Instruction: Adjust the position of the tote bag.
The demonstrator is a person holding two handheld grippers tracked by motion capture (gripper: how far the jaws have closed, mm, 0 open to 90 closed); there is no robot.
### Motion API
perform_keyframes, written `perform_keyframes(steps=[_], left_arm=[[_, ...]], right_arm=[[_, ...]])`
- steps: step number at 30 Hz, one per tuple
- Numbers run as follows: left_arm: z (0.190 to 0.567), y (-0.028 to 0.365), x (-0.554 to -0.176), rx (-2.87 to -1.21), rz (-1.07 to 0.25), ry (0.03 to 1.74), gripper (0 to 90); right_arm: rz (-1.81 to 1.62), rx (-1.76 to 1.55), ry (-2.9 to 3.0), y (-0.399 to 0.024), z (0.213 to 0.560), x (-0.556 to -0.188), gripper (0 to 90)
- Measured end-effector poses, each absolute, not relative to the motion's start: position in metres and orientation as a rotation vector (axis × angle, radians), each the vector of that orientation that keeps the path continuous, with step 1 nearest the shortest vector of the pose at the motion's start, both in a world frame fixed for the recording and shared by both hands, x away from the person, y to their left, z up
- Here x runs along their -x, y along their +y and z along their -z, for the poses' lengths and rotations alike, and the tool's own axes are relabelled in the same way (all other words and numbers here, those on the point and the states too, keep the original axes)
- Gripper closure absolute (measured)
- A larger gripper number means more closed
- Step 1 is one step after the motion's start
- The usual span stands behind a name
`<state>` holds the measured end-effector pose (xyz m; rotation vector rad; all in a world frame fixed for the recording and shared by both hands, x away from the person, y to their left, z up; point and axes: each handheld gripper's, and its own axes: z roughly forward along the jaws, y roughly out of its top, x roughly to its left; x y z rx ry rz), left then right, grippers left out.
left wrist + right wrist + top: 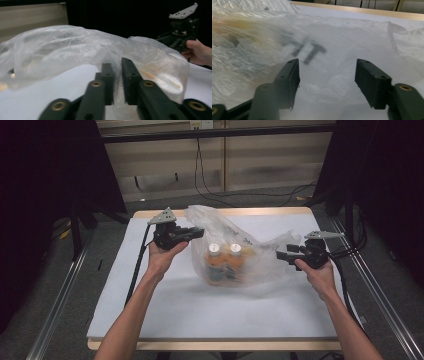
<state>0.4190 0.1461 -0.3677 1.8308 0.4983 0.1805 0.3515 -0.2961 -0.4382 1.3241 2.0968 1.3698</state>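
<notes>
The clear, crinkled plastic bag [235,251] (two orange bottles [224,262] inside) is pinched by the left gripper [200,233]; the right gripper [281,255] gapes, unclenched.

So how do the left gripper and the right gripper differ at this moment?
The left gripper has its fingers nearly together, pinching a fold of the clear plastic bag; the right gripper has its fingers wide apart, with the bag in front of them but not pressed. In the high view the left gripper sits at the bag's far left edge, the right gripper at its right end. Both point inward at the bag.
</notes>
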Motion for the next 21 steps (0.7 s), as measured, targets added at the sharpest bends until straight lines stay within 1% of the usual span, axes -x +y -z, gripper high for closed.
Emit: perform_keyframes(steps=[2, 3, 6, 7, 9, 10, 11, 12, 13, 14, 16, 17, 19, 20, 21], left_arm=[[0.367, 0.149, -0.416, -1.836, -0.187, 0.492, 88.6], [0.366, 0.150, -0.414, -1.827, -0.184, 0.487, 89.0], [0.365, 0.154, -0.408, -1.823, -0.193, 0.480, 89.9], [0.365, 0.156, -0.407, -1.822, -0.190, 0.473, 90.0], [0.365, 0.158, -0.404, -1.829, -0.193, 0.475, 90.0], [0.366, 0.159, -0.404, -1.826, -0.192, 0.469, 90.0], [0.366, 0.160, -0.403, -1.821, -0.194, 0.463, 90.0], [0.366, 0.160, -0.402, -1.818, -0.198, 0.470, 90.0], [0.367, 0.161, -0.402, -1.826, -0.208, 0.474, 90.0], [0.368, 0.162, -0.403, -1.830, -0.205, 0.473, 90.0], [0.370, 0.166, -0.403, -1.834, -0.209, 0.489, 90.0], [0.371, 0.166, -0.404, -1.823, -0.198, 0.488, 90.0], [0.372, 0.168, -0.404, -1.828, -0.201, 0.497, 90.0], [0.373, 0.169, -0.405, -1.836, -0.204, 0.490, 90.0], [0.373, 0.169, -0.404, -1.841, -0.211, 0.495, 90.0]], right_arm=[[-1.367, -1.312, 2.114, -0.290, 0.439, -0.353, 46.7], [-1.366, -1.305, 2.125, -0.288, 0.440, -0.353, 49.0], [-1.360, -1.287, 2.141, -0.282, 0.441, -0.354, 60.9], [-1.363, -1.286, 2.141, -0.282, 0.441, -0.354, 66.1], [-1.368, -1.273, 2.142, -0.281, 0.439, -0.352, 81.8], [-1.365, -1.273, 2.143, -0.281, 0.439, -0.351, 87.4], [-1.362, -1.269, 2.146, -0.281, 0.439, -0.350, 90.0], [-1.356, -1.270, 2.146, -0.281, 0.438, -0.350, 90.0], [-1.345, -1.270, 2.148, -0.282, 0.438, -0.349, 88.8], [-1.334, -1.270, 2.142, -0.282, 0.437, -0.348, 80.8], [-1.325, -1.256, 2.139, -0.285, 0.435, -0.345, 70.1], [-1.311, -1.257, 2.125, -0.288, 0.435, -0.343, 59.5], [-1.304, -1.280, 2.107, -0.292, 0.435, -0.341, 49.4], [-1.285, -1.298, 2.092, -0.295, 0.436, -0.339, 40.4], [-1.281, -1.310, 2.085, -0.297, 0.437, -0.338, 36.4]])
